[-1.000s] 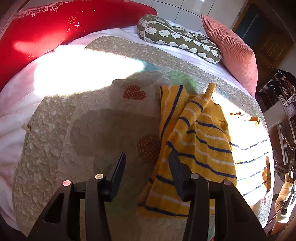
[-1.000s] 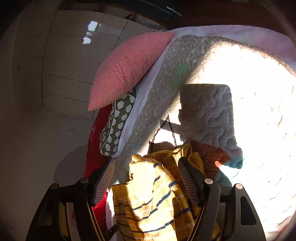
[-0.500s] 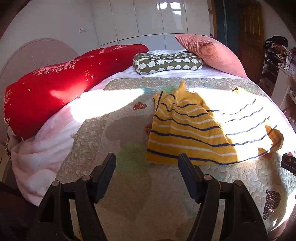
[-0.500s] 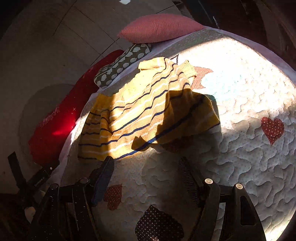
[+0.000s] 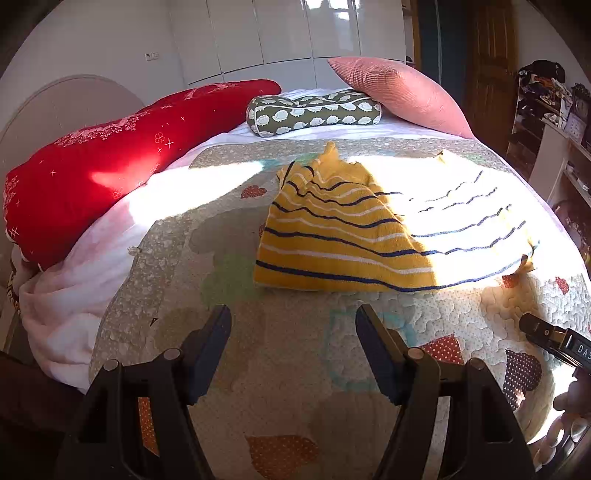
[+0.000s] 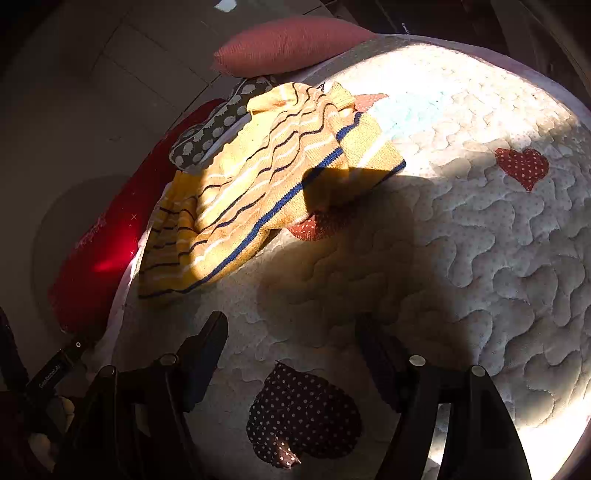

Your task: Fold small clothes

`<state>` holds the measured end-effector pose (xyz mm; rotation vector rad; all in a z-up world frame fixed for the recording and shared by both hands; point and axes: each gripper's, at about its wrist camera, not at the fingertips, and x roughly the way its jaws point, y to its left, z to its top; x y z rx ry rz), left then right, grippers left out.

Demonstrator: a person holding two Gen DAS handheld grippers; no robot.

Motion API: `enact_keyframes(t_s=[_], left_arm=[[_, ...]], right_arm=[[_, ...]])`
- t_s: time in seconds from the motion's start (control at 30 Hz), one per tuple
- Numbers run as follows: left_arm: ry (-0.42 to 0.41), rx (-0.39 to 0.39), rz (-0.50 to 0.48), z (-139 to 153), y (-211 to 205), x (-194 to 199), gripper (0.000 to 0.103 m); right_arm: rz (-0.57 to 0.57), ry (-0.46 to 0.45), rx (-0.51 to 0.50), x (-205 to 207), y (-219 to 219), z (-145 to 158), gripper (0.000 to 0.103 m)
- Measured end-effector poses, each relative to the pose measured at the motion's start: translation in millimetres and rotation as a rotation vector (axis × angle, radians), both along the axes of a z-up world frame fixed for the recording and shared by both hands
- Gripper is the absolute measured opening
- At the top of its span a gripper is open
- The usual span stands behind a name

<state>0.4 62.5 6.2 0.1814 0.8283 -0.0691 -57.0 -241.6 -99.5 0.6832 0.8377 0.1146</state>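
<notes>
Released yellow striped sweater point(image 5: 343, 240) onto quilt point(image 5: 288, 369), now ahead of both withdrawn, empty, spread-jawed grippers: left gripper point(image 5: 293, 332), right gripper point(image 6: 291, 332); fold laid

Place: home bedroom
Evidence: quilted bed point(image 5: 295, 387) below the gripper — pillows point(image 5: 399, 92) ahead, white wardrobe point(image 5: 288, 33) beyond, cluttered shelves point(image 5: 554, 110) right

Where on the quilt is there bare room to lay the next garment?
Free: the quilt between the yellow striped sweater and both grippers, and the sunlit strip left of it beside the red pillow. Crowded: the far end, with the hedgehog-print cushion and pink cushion.
</notes>
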Motion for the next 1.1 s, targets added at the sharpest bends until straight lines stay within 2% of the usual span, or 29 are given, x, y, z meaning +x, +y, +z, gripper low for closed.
enact_keyframes(t_s=[0.27,0.43,0.57,0.7,0.87,1.1], left_arm=[[0.04,-0.02,-0.02,-8,-5,2,0.069],[0.064,-0.046,-0.036,-11,-7,9,0.069],[0.086,-0.057,-0.084,-5,-21,28,0.069],[0.127,-0.086,-0.192,5,-61,71,0.07],[0.176,-0.126,-0.305,8,-139,147,0.07],[0.397,-0.181,-0.349,-36,-240,250,0.07]], right_arm=[[-0.007,-0.079,0.121,-2,-9,-10,0.091],[0.019,-0.081,0.105,0,-7,-1,0.091],[-0.004,-0.096,0.026,12,-16,14,0.091],[-0.054,-0.052,0.06,35,-41,7,0.091],[-0.057,-0.072,0.092,55,-51,9,0.091],[-0.034,-0.08,0.096,74,-49,2,0.091]])
